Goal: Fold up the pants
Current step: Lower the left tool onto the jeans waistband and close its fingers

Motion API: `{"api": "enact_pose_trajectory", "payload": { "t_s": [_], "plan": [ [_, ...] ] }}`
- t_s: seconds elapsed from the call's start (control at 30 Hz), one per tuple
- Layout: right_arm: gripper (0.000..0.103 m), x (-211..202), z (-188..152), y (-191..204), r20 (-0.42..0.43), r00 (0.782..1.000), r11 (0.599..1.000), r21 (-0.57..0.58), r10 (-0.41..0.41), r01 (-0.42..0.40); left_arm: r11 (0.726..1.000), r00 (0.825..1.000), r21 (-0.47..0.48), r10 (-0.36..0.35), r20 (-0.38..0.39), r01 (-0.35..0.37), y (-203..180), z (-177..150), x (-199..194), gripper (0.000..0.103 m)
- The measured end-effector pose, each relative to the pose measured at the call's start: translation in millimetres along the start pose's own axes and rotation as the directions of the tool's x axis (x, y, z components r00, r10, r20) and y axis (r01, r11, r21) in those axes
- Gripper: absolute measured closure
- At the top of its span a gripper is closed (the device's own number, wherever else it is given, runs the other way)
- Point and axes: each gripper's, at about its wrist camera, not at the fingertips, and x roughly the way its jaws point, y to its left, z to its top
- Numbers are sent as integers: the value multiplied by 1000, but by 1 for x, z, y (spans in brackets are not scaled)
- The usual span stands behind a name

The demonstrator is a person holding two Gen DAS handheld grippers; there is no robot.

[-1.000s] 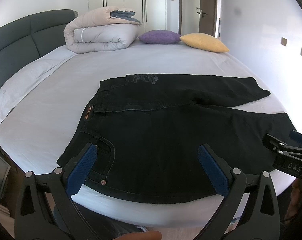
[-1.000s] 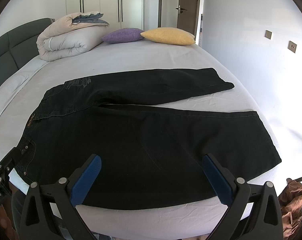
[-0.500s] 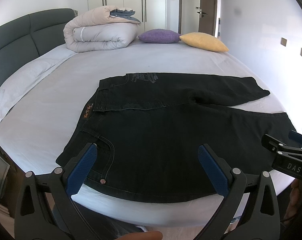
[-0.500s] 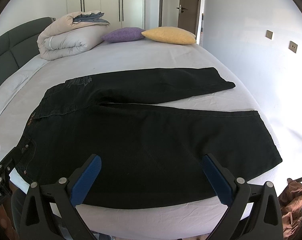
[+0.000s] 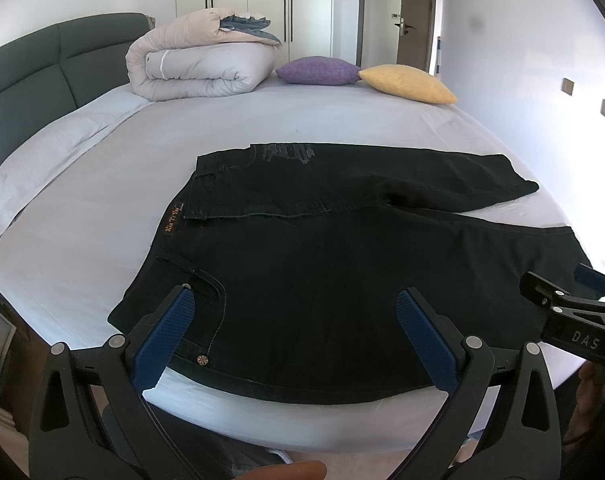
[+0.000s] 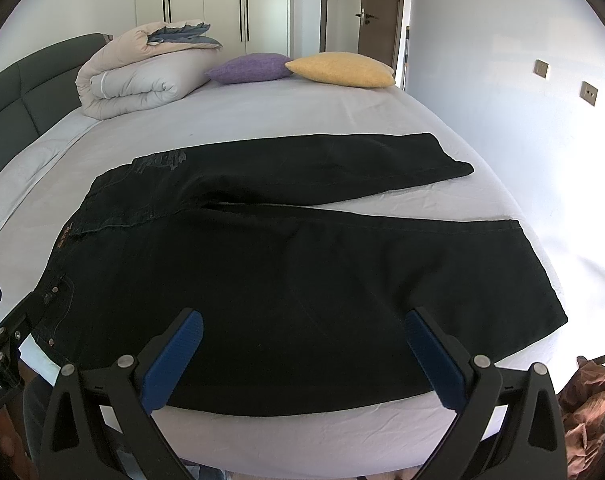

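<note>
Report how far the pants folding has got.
Done: the black pants lie spread flat on the bed, legs apart, no fold made. In hand: nothing; the left gripper and right gripper hover open over the near edge, gripping no cloth. Left: every fold, probably starting by bringing one leg over the other.

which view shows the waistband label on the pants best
The left wrist view: the orange-lettered waistband label on the black pants faces the camera, unobstructed. In the right wrist view the label is smaller and skewed near the left edge.
</note>
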Motion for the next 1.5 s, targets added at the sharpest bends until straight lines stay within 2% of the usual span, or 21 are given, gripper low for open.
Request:
{"api": "enact_pose_trajectory", "payload": {
  "t_s": [0.27, 0.43, 0.53, 0.6, 0.67, 0.73, 0.8, 0.87, 0.97, 1.03, 1.13, 1.2, 1.27, 1.3, 1.37, 1.43, 1.5],
  "plan": [
    [0, 2, -3, 1, -2, 1000, 1000, -1, 22, -22, 999, 999, -15, -40, -22, 39, 6, -1, 6, 0],
    [0, 8, 0, -3, 0, 999, 999, -10, 49, -49, 998, 997, -23, -56, -56, 55, 14, 1, 24, 0],
    [0, 14, 8, -8, 0, 998, 997, -20, 70, -69, 993, 992, -76, -92, -91, 85, 28, 5, 42, 0],
    [0, 20, 18, -12, 4, 996, 996, -26, 88, -88, 994, 992, -93, -67, -103, 58, 36, 12, 53, 0],
    [0, 27, 31, -15, 13, 994, 994, -33, 107, -107, 998, 995, -59, -19, -95, 13, 40, 21, 64, 0],
    [0, 35, 47, -18, 16, 990, 989, -39, 142, -141, 998, 995, -62, -32, -95, 26, 46, 32, 74, 0],
    [0, 44, 63, -20, 16, 986, 985, -42, 166, -166, 992, 995, -107, -71, -75, 63, 55, 45, 83, 0],
    [0, 55, 79, -21, 14, 983, 982, -59, 183, -182, 992, 995, -114, -59, -80, 49, 59, 57, 93, 0],
    [0, 74, 103, -21, 13, 978, 975, -88, 208, -206, 996, 990, -90, -24, -136, 12, 66, 82, 122, 0],
    [0, 89, 120, -21, 6, 971, 966, -105, 239, -237, 996, 981, -83, -46, -191, 30, 74, 106, 150, 0],
    [0, 110, 142, -20, -8, 951, 940, -146, 310, -308, 1000, 990, -5, -26, -140, 25, 83, 148, 185, 0],
    [5, 125, 156, -18, -24, 935, 913, -209, 353, -350, 994, 989, 80, -65, -136, 76, 89, 180, 218, 0],
    [14, 138, 166, -15, -52, 917, 878, -272, 394, -393, 979, 981, 147, -120, -152, 142, 95, 203, 249, 0],
    [19, 146, 171, -15, -74, 905, 854, -306, 419, -420, 965, 971, 183, -154, -181, 187, 97, 214, 267, 0],
    [25, 160, 176, -15, -108, 895, 827, -348, 434, -442, 927, 938, 245, -214, -274, 283, 102, 232, 305, 4],
    [33, 172, 179, -17, -138, 884, 805, -370, 446, -464, 903, 925, 310, -193, -327, 298, 101, 242, 332, 5],
    [40, 184, 181, -17, -163, 873, 787, -379, 460, -486, 880, 905, 339, -198, -377, 334, 108, 249, 356, 13]
  ]
}}
